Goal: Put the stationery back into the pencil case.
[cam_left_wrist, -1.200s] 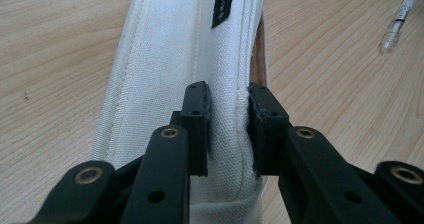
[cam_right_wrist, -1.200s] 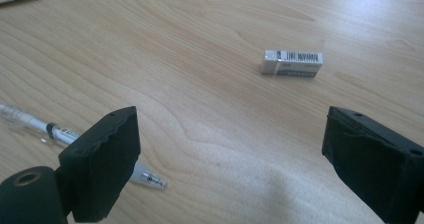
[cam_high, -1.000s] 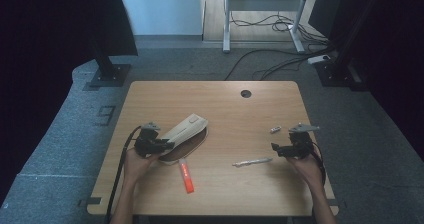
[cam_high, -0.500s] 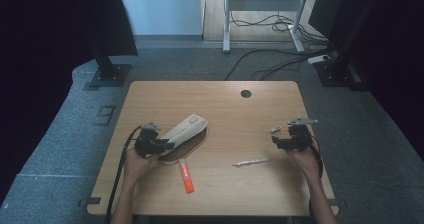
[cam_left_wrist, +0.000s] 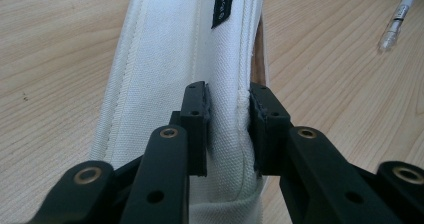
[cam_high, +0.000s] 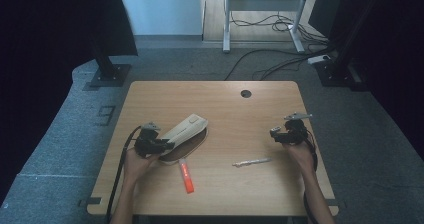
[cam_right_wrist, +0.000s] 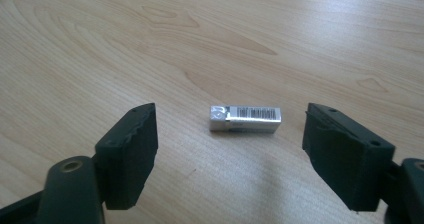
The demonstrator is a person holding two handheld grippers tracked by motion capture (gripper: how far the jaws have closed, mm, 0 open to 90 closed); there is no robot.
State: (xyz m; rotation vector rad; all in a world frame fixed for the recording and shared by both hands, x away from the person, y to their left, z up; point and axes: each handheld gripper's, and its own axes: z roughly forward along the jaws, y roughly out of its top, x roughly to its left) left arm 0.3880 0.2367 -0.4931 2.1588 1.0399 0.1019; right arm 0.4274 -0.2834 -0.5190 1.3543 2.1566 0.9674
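The right gripper (cam_right_wrist: 230, 149) has advanced to the eraser (cam_right_wrist: 244, 118), jaws narrowing but clear of it; pickup is imminent. The left gripper (cam_left_wrist: 227, 129) pinches the pouch (cam_left_wrist: 175, 69).

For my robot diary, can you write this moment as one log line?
left gripper: shut on white pouch | right gripper: open, jaws closing, around small eraser, not touching | pen, orange marker: lying on table

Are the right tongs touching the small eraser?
Apart. The right gripper view shows bare table on both sides of the eraser, between the right tongs.
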